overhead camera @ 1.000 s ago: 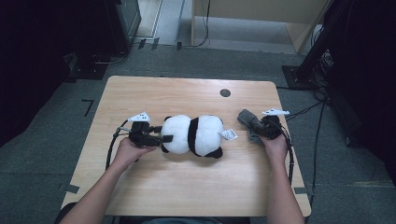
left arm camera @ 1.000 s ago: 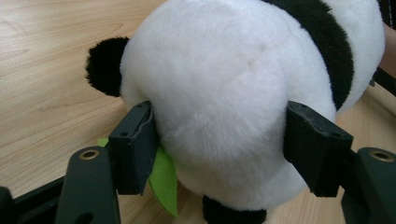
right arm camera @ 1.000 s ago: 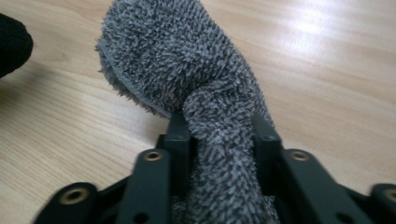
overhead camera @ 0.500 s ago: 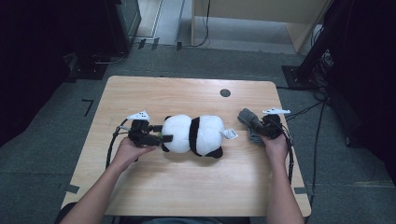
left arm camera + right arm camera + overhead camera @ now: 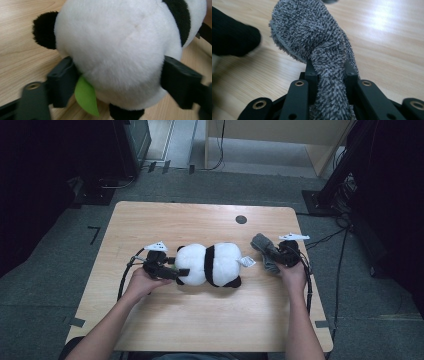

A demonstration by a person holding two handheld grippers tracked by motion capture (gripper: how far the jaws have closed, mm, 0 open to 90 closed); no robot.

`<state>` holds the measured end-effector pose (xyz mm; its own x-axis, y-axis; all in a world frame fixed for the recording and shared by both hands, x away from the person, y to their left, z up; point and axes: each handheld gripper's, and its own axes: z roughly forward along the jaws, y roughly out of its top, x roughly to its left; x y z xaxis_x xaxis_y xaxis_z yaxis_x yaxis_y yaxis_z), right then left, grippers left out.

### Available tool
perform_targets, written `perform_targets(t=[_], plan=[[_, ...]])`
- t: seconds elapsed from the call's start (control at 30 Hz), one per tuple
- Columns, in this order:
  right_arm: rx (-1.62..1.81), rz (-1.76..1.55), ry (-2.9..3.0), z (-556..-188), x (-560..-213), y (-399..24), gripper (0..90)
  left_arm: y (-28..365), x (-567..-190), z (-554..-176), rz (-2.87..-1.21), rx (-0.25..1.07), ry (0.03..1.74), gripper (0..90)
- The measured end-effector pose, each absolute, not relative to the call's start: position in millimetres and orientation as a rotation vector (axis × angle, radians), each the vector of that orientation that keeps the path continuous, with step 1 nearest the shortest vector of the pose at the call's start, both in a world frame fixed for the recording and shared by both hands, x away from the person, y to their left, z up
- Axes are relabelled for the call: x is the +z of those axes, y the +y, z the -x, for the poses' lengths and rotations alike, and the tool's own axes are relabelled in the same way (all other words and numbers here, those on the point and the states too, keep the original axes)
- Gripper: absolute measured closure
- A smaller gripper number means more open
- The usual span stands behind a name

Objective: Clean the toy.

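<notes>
While the left tool [image 5: 181, 271] is straddling the toy panda's [image 5: 212, 265] head at mid-counter [image 5: 200, 320], its jaws having just narrowed slightly, I am keeping the right tool [image 5: 272, 254] pinching the grey cloth [image 5: 322, 57]; wiping seems imminent.

Table [image 5: 200, 320]: toy panda [image 5: 210, 265] lies at the middle, lengthwise left to right. Left gripper [image 5: 172, 271] at its left end, jaws either side of the head. Cloth [image 5: 264, 251] right of the panda, in the right gripper [image 5: 276, 256]. Round hole [image 5: 241, 219] behind.
</notes>
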<state>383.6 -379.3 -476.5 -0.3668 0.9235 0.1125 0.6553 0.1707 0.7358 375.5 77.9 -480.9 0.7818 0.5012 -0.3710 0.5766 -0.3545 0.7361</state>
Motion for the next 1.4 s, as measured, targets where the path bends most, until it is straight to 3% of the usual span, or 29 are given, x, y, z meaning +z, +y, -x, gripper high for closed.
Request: perform_targets(t=[0.37,0.63,0.97,1.4], plan=[[1.141,-1.405,2.114,-375.8,-418.9,-347.9,74.1,75.6,-476.5,-365.1,-2.012,-0.021,0.825,45.3],[1.168,-1.291,2.204,-388.3,-379.9,-306.2,74.0,80.4,-473.0,-366.5,-2.016,-0.046,0.839,52.7],[1.224,-1.136,2.333,-404.4,-352.5,-233.1,73.5,88.8,-472.4,-367.1,-2.004,-0.006,0.864,50.0],[1.167,-0.959,2.513,-427.7,-356.7,-142.1,73.6,88.4,-472.9,-366.3,-2.006,0.014,0.861,50.0]])
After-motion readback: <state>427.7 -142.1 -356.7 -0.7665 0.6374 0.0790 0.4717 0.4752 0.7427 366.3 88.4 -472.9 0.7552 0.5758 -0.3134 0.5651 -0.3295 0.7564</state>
